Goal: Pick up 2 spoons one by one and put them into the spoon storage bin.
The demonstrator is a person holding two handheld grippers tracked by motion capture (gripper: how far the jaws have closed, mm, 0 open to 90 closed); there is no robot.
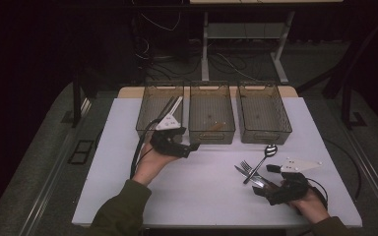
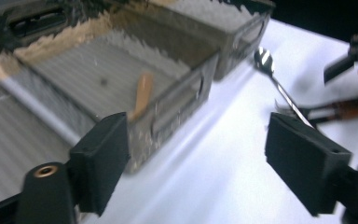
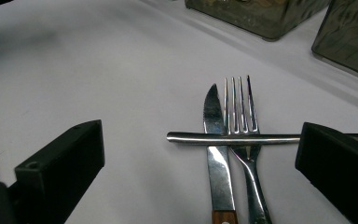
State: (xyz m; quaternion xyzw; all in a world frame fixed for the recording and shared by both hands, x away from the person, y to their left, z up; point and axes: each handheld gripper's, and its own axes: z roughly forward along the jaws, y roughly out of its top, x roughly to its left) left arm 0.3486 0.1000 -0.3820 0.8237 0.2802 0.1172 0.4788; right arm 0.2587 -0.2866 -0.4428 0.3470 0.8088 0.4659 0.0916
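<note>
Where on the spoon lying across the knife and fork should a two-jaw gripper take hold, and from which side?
Grip the spoon by its handle's free end, which juts out past the knife. There the round bar is raised above the table with nothing beside it. Come down from above, jaws straddling the handle crosswise; the right gripper, already open, seems best placed.

A steel knife [image 3: 218, 154] with a wooden handle and a steel fork [image 3: 244, 140] lie side by side, just touching, on the white table [image 1: 202, 187], tips pointing away from the person's right hand and toward the three mesh bins [image 1: 211, 115]. A long-handled steel spoon [image 1: 263, 160] lies across both, its handle resting on the knife blade and on the fork's tines, its bowl near the right-hand bin
</note>
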